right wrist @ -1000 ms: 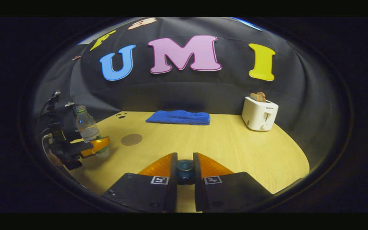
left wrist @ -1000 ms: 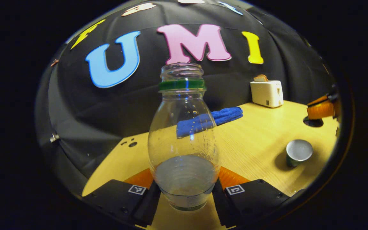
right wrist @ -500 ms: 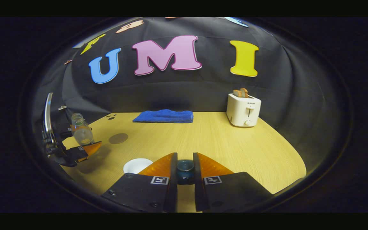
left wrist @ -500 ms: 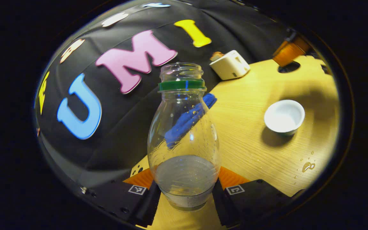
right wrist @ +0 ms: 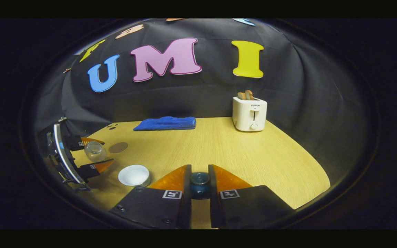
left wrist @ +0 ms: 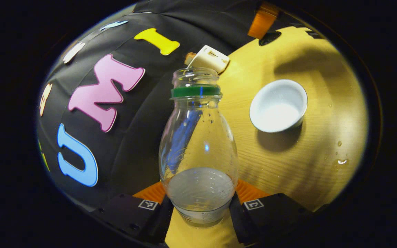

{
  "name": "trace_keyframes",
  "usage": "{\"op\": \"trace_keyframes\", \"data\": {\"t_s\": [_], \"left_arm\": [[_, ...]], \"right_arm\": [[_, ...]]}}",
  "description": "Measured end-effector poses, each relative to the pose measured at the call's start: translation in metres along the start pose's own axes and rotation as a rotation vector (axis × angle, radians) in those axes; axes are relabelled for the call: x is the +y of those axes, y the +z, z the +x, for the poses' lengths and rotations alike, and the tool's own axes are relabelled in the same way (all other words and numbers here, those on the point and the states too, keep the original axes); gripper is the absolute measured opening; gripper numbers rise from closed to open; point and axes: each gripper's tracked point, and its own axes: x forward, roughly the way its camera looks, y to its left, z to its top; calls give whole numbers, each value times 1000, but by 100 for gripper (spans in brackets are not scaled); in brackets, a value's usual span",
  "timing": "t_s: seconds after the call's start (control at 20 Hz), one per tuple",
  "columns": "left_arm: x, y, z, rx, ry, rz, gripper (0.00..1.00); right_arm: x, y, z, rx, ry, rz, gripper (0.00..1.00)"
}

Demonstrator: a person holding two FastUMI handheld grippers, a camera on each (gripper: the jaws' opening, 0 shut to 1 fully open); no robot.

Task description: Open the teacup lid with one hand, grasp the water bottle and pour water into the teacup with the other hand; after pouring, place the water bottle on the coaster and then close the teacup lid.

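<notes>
Wooden surface (right wrist: 240, 155) carries the open teacup (left wrist: 278, 105); beside it the left gripper (left wrist: 200, 203) clamps the tilted water bottle (left wrist: 198, 151), probably for pouring, while the right gripper (right wrist: 200, 181) pinches the lid (right wrist: 199, 182) clear.

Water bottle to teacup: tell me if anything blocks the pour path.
Nothing visible does. The water bottle, clamped in the left gripper, tilts toward the open teacup, with bare table between. The right gripper holds the lid aside.
</notes>
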Motion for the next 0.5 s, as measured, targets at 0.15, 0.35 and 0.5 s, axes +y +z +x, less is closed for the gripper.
{"op": "trace_keyframes", "data": {"t_s": [0.15,0.35,0.5], "left_arm": [[5,0,7,5,0,101,75],[0,3,15,-10,-20,216,75],[-9,3,18,-14,-51,301,75]], "right_arm": [[-4,-8,0,9,10,2,20],[-5,-12,1,13,23,18,20],[-6,-18,2,18,33,14,30]]}}
